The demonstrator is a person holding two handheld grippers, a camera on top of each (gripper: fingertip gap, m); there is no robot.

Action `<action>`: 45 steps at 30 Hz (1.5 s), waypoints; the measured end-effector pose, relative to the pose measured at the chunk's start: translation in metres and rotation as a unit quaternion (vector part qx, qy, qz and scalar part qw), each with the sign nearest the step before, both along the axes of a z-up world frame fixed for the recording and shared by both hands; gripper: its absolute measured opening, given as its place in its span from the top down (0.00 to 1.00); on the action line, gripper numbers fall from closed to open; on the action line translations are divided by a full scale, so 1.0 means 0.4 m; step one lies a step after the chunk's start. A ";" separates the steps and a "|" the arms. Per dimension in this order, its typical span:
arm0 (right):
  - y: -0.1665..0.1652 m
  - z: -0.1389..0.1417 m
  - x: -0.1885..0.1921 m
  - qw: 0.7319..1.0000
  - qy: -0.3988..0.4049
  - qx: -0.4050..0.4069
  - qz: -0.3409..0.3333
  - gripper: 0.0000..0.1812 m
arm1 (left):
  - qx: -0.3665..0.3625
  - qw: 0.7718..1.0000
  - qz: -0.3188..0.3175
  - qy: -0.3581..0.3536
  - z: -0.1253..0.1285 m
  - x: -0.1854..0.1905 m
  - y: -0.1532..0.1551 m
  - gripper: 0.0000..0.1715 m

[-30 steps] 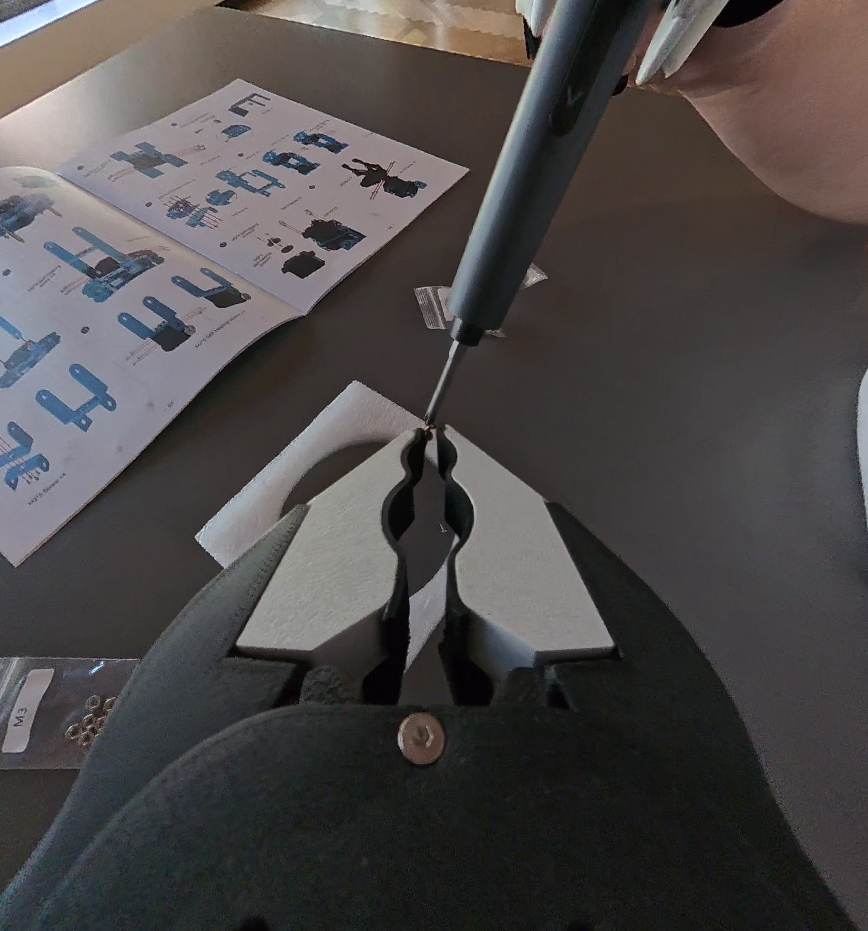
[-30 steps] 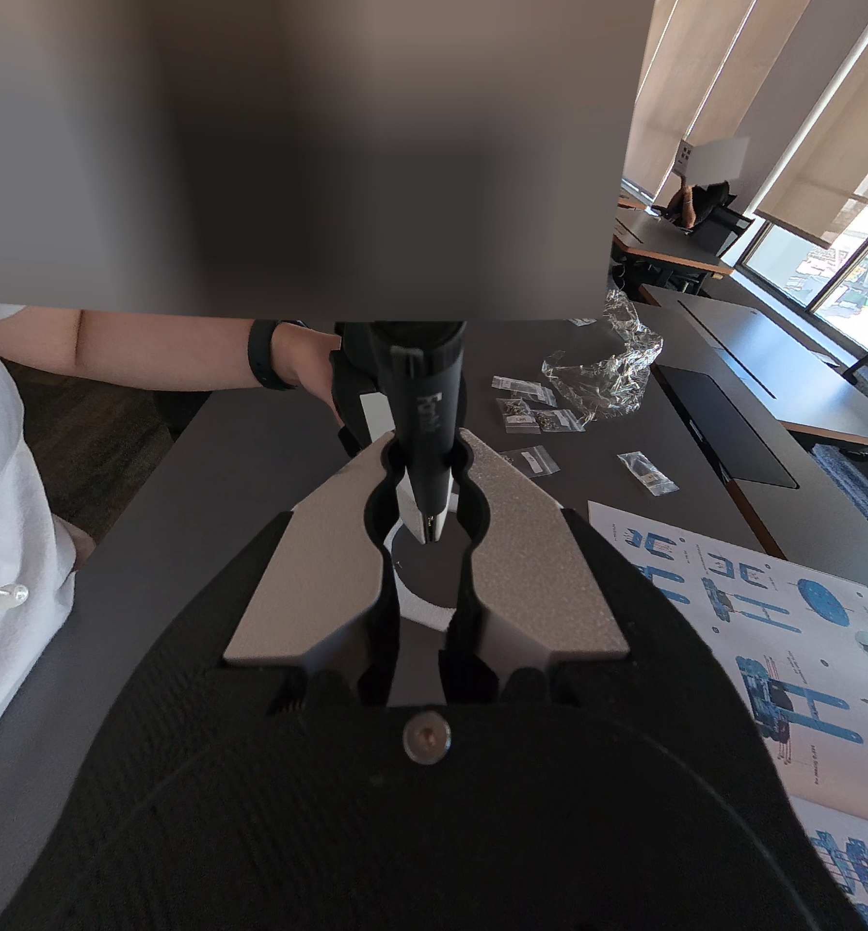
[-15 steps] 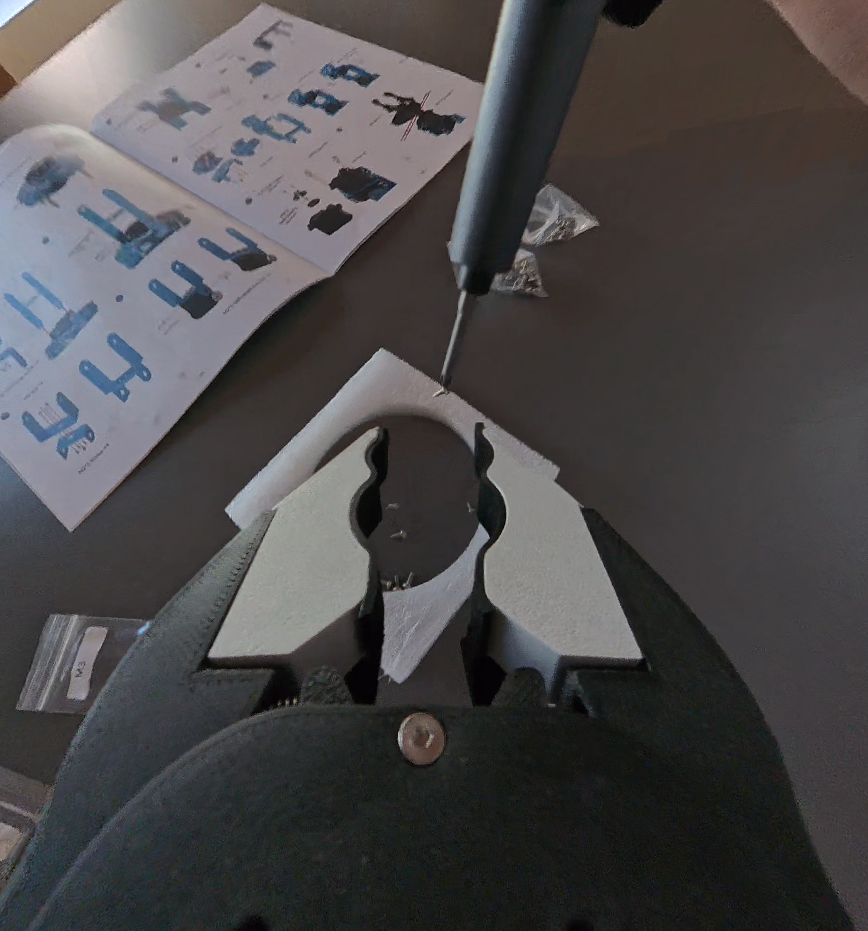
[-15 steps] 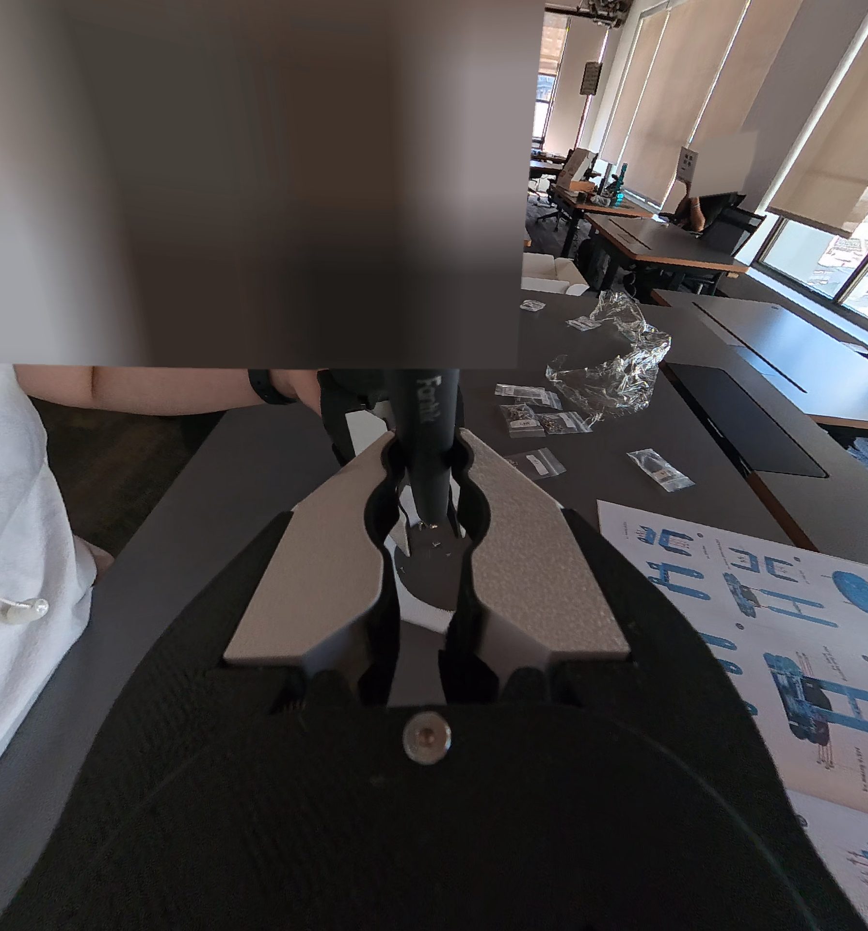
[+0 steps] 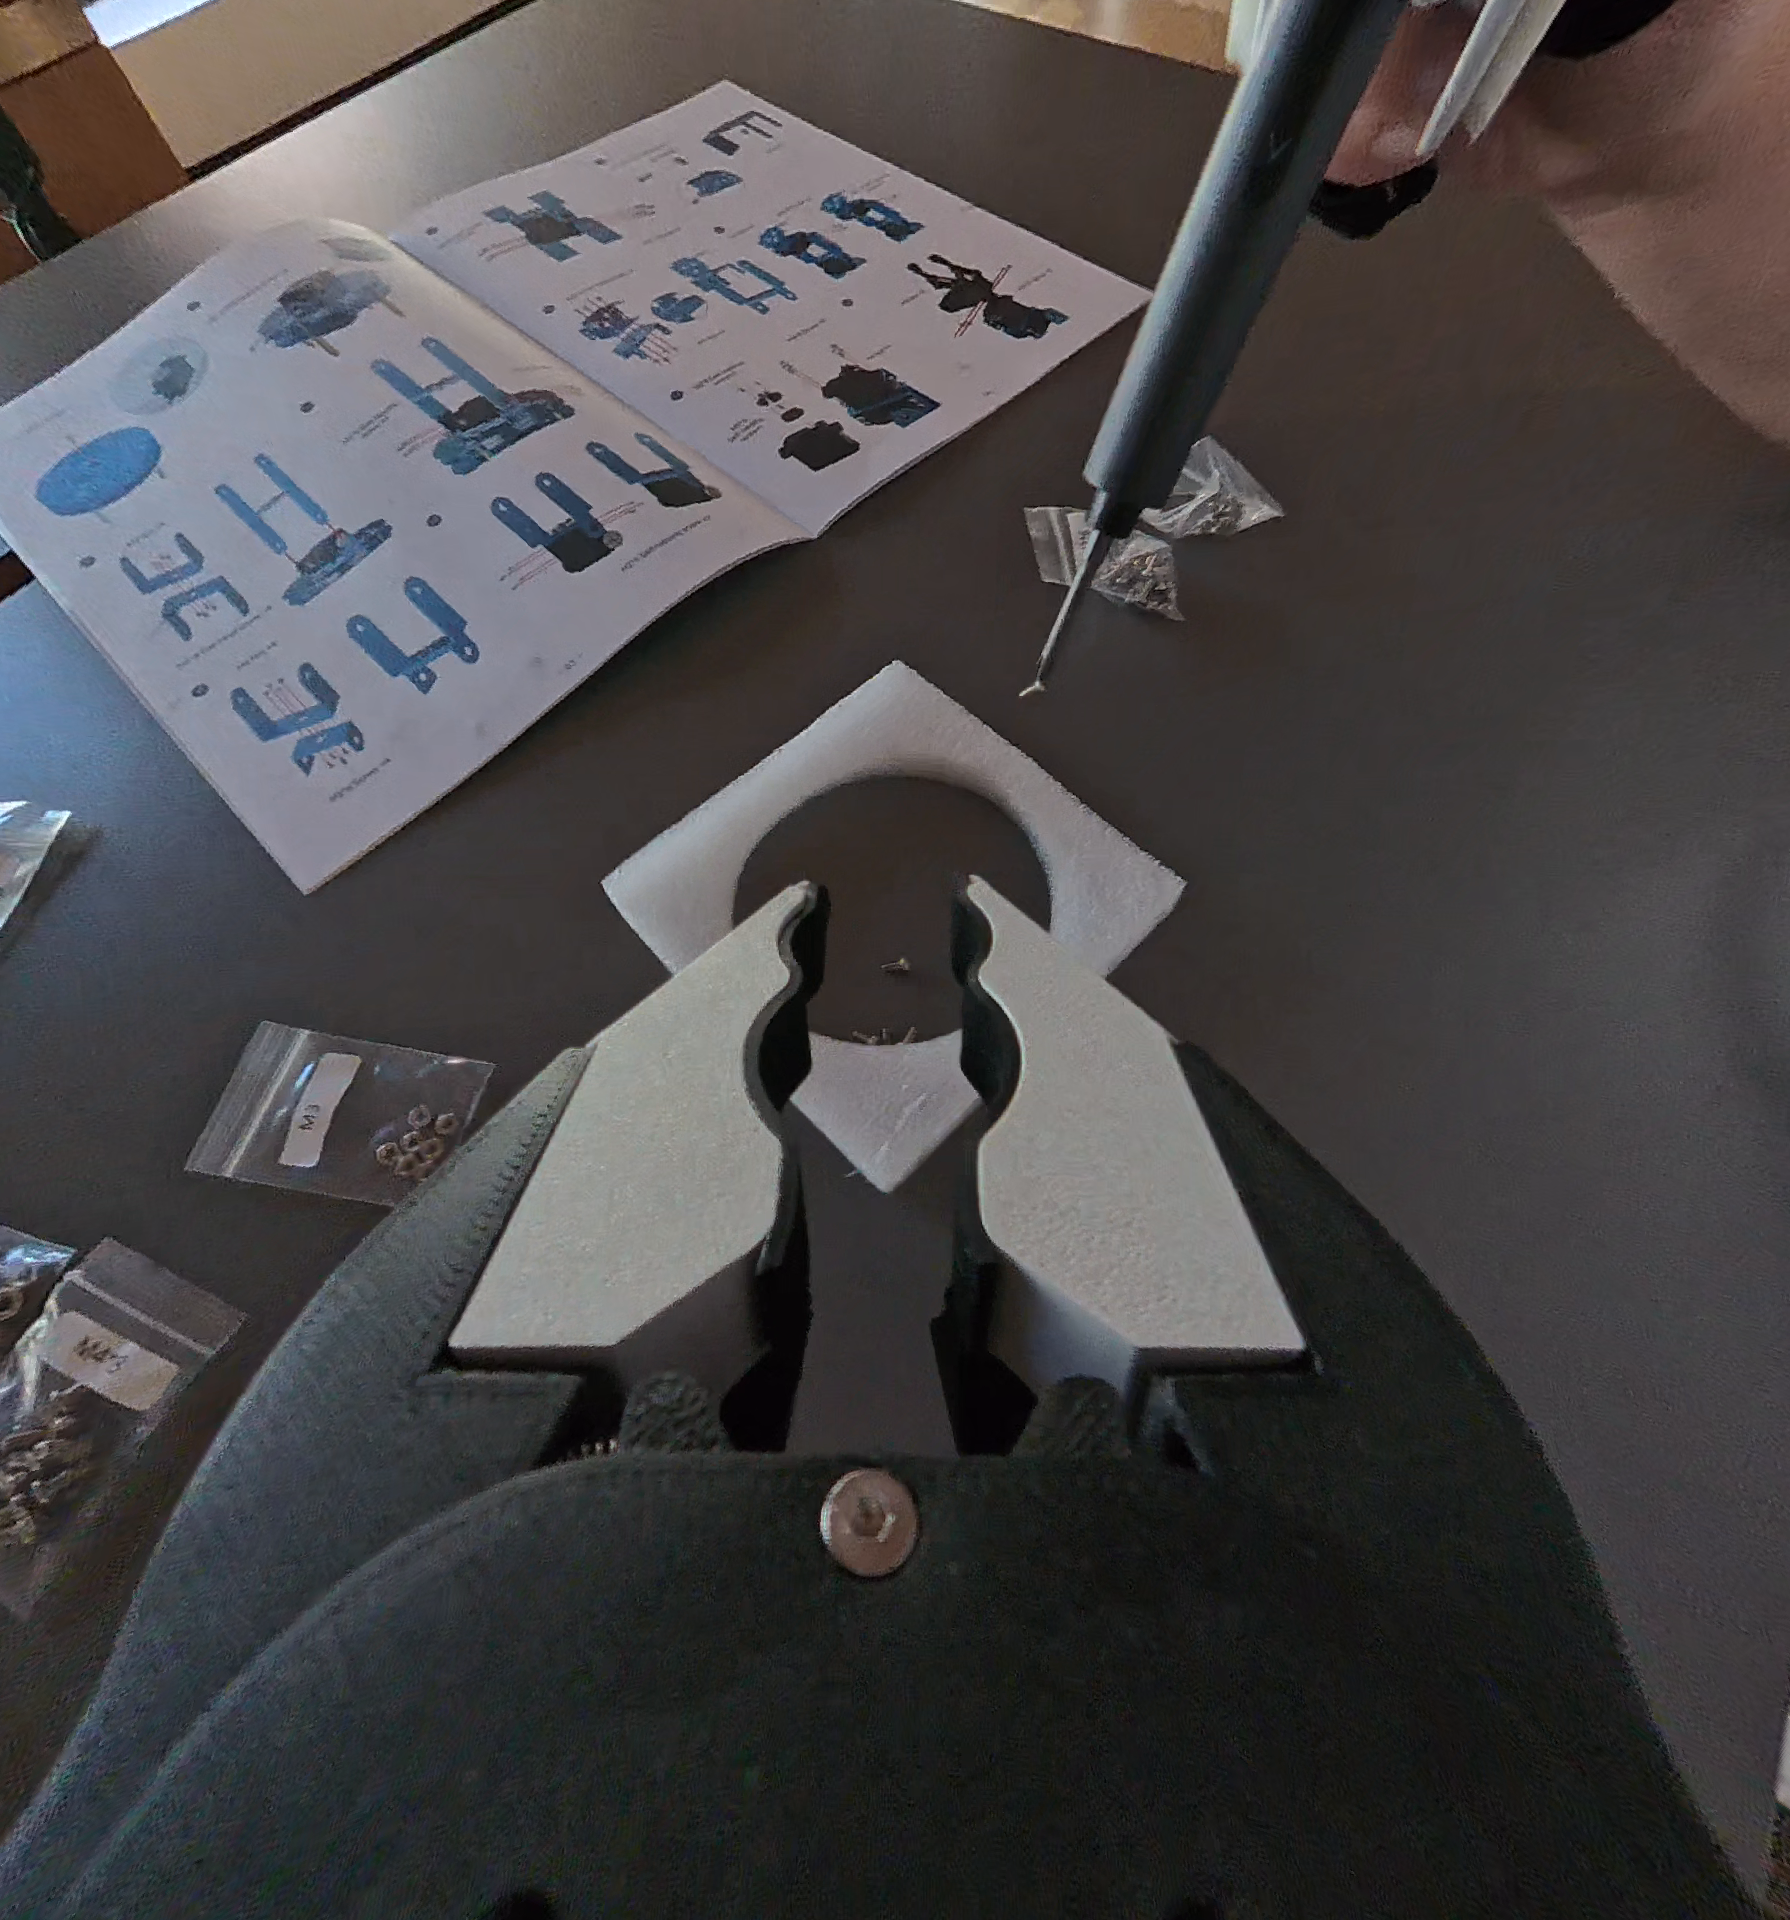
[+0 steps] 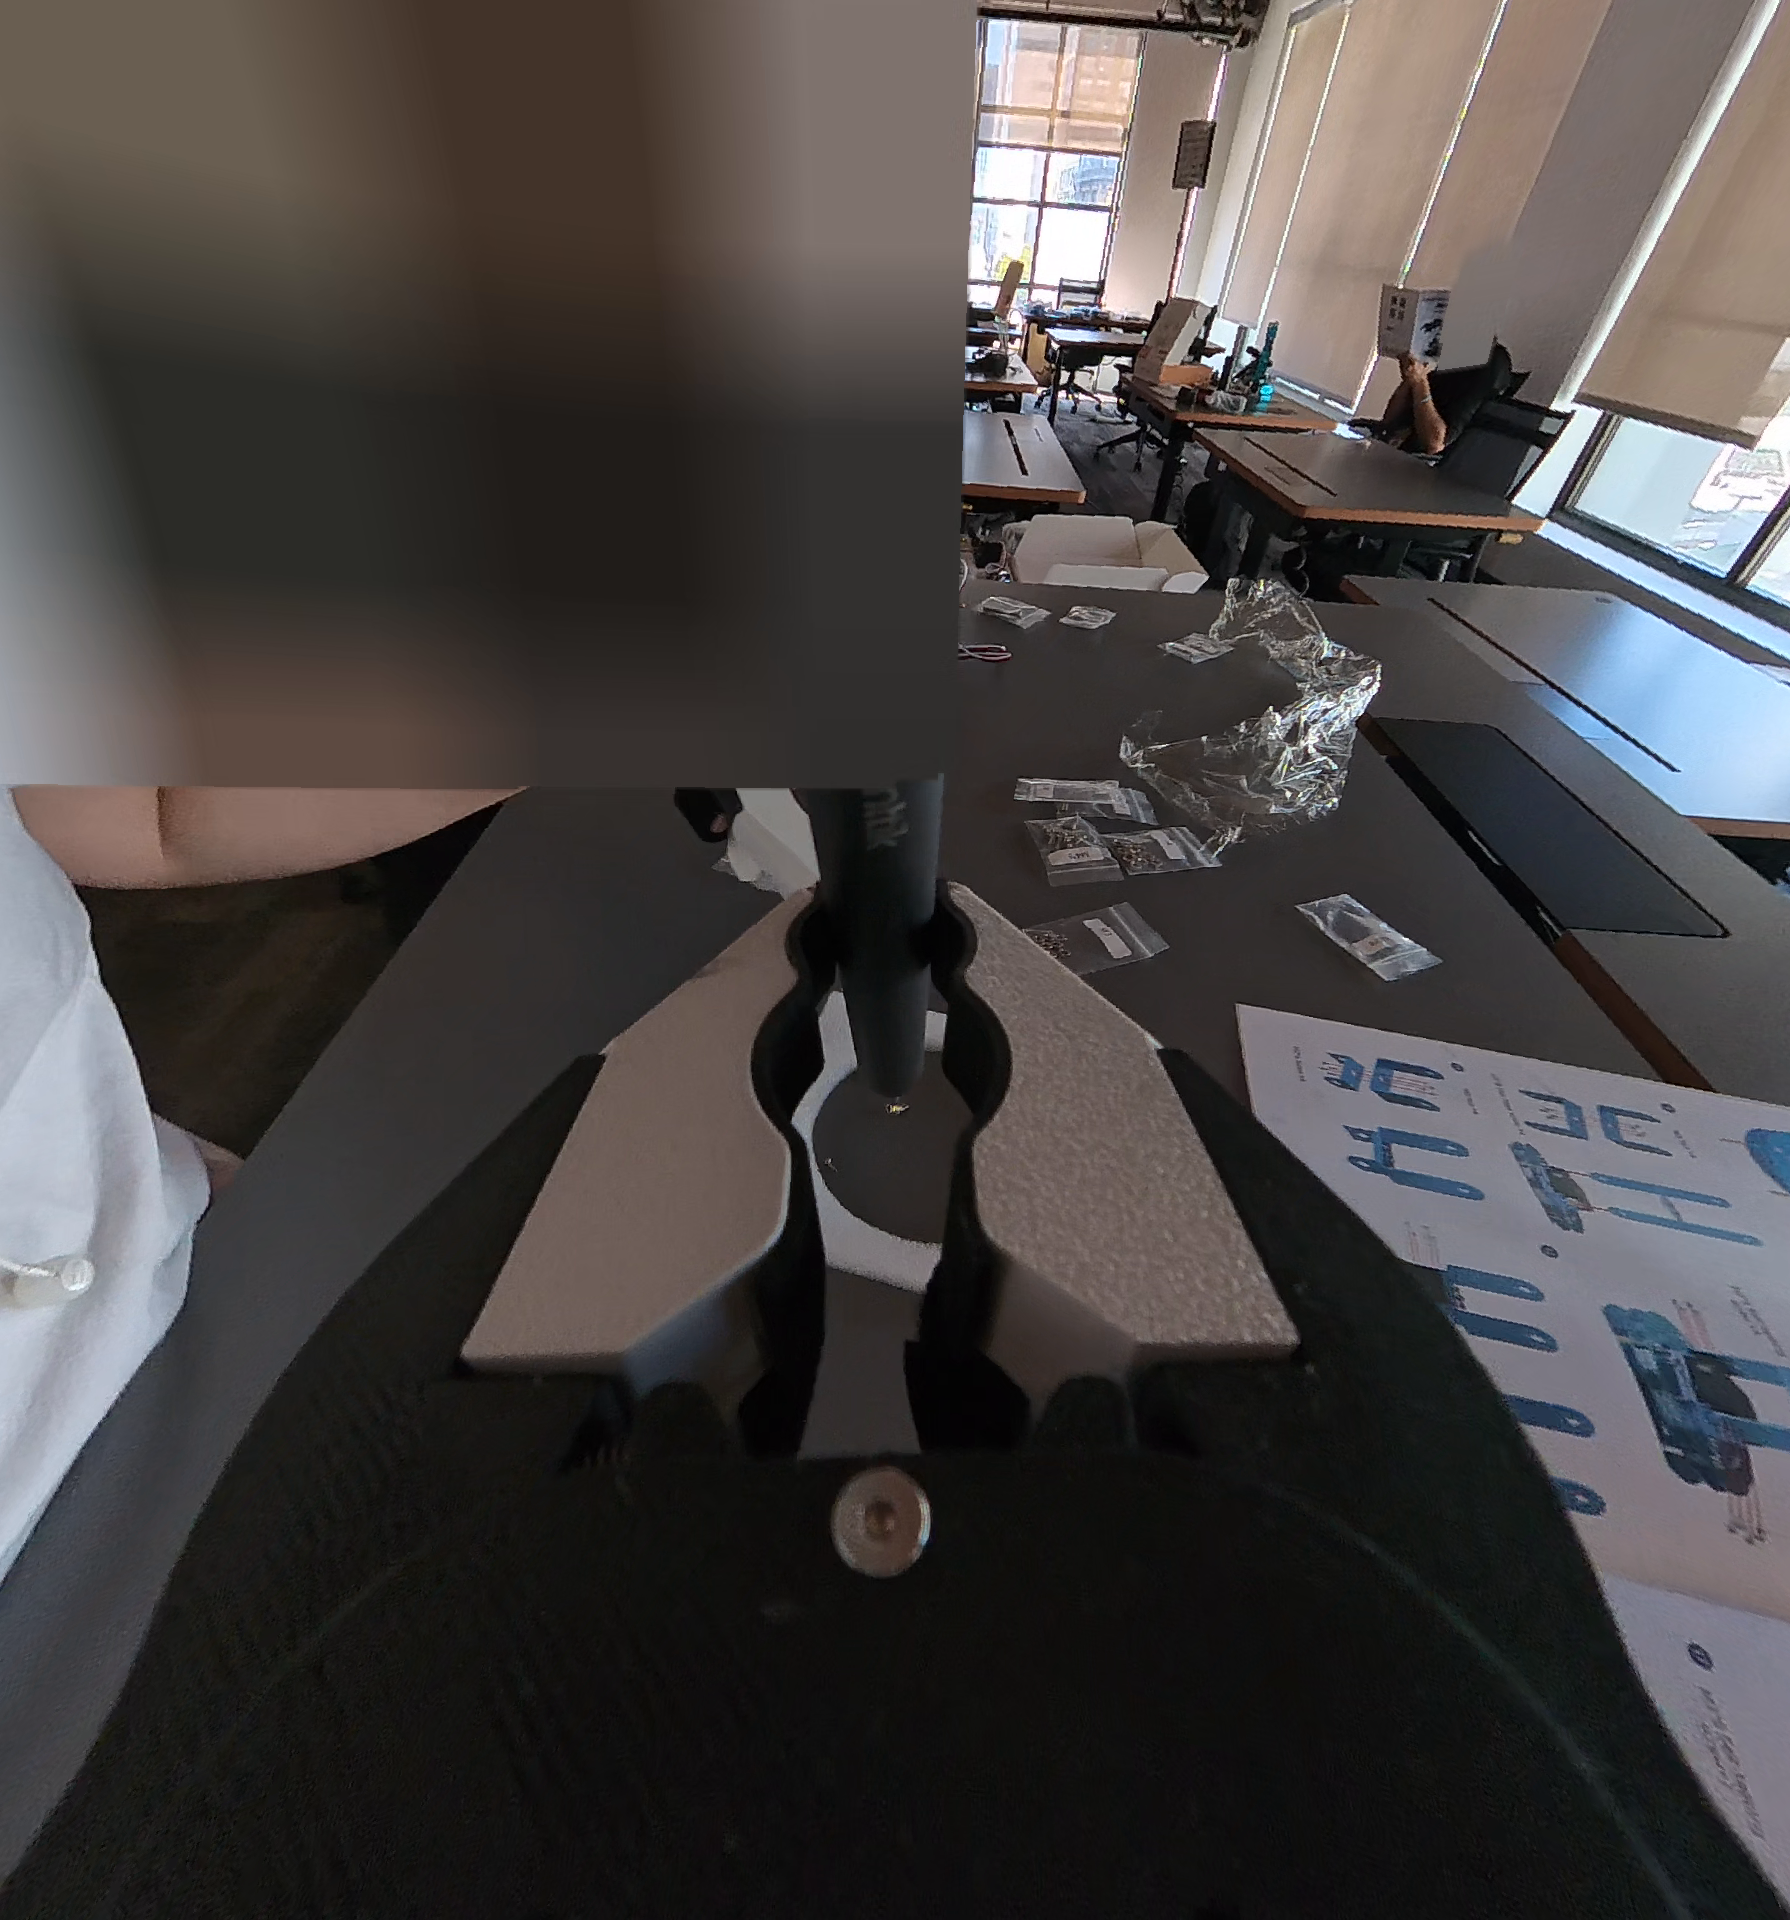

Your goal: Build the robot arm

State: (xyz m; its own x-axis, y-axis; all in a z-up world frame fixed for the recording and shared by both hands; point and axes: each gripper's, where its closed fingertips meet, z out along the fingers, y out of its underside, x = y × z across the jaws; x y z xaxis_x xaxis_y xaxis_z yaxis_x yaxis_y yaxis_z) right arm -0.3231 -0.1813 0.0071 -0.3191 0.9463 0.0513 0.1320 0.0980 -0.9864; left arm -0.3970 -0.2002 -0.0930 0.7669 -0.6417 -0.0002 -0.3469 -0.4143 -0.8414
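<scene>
The right gripper (image 6: 878,925) is clamped around a grey electric screwdriver (image 6: 886,966), with a tiny screw (image 5: 1031,689) on its bit tip. The left gripper (image 5: 889,904) hangs part open and empty over a white foam square (image 5: 1099,831); loose screws (image 5: 886,1034) lie between its fingers on the counter (image 5: 1442,831).

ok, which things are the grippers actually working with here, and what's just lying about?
In use: right gripper shut on the grey screwdriver, a small screw at its tip; left gripper open above the white foam square holding loose screws.
Lying about: open booklet; bags of hardware; crumpled clear wrap.
</scene>
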 end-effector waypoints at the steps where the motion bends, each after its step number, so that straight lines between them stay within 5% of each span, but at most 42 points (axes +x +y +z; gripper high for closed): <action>1: 0.002 -0.001 -0.005 1.000 -0.001 -0.004 0.000 0.91 | 0.002 1.000 -0.002 -0.013 0.003 0.005 -0.008 0.87; 10: -0.019 0.045 -0.062 0.998 -0.012 -0.058 0.023 0.90 | 0.043 0.997 -0.013 -0.057 0.009 0.077 -0.034 0.84; 20: -0.104 0.129 -0.177 0.994 -0.005 -0.085 0.067 0.90 | 0.098 0.988 0.078 -0.087 0.076 -0.033 -0.154 0.85; 34: -0.331 0.167 -0.567 0.993 -0.007 -0.082 0.088 0.91 | 0.087 0.965 0.213 -0.126 0.044 -0.458 -0.529 0.87; 45: -0.461 0.147 -0.916 0.994 0.018 -0.109 -0.005 0.91 | 0.039 0.985 0.143 -0.094 0.004 -0.828 -0.737 0.86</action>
State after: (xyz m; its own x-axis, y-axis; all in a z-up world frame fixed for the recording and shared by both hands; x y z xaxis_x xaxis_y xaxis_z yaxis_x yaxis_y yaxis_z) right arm -0.6894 -0.3658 0.0659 -0.3114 0.9393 -0.1442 0.0968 -0.1196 -0.9881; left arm -0.7281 -0.4949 -0.0916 0.9076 -0.4030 0.1177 -0.0612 -0.4043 -0.9126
